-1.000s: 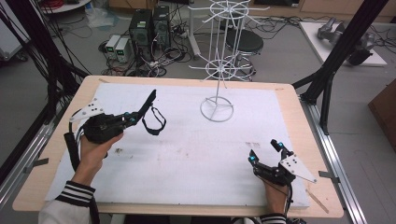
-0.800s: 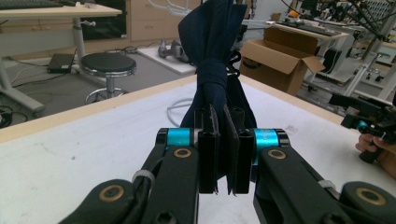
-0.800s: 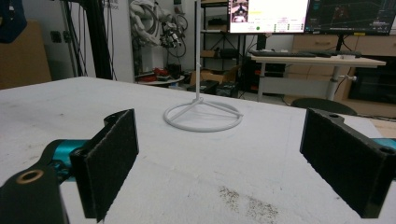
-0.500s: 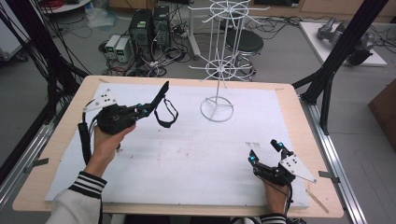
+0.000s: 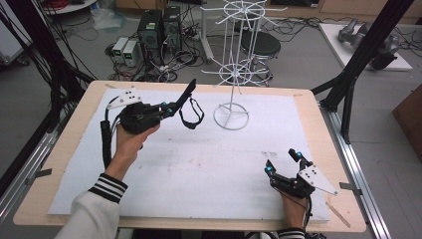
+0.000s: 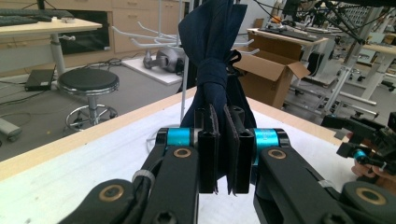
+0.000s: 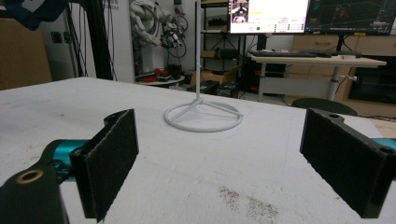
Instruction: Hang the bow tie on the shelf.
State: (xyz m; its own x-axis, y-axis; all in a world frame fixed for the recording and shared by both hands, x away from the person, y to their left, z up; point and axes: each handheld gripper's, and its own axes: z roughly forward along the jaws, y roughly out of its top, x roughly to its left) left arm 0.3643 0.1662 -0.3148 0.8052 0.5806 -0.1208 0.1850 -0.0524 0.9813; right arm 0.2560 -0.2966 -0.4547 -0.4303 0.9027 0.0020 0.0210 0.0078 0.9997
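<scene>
A pale wooden tabletop [image 5: 59,164] is sitting in front of the person, its bare edge showing all round. A white sheet [image 5: 199,164] is covering most of it, lying flat and showing faint dark scuffs near the middle. A white wire rack [image 5: 232,74] is standing upright on the sheet toward the far side, its ring base [image 5: 231,117] resting flat. The right gripper [image 5: 287,170] is resting low at the sheet's near right corner.

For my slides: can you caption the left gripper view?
Left gripper shut on a knotted dark blue strap, held above the white table.
</scene>
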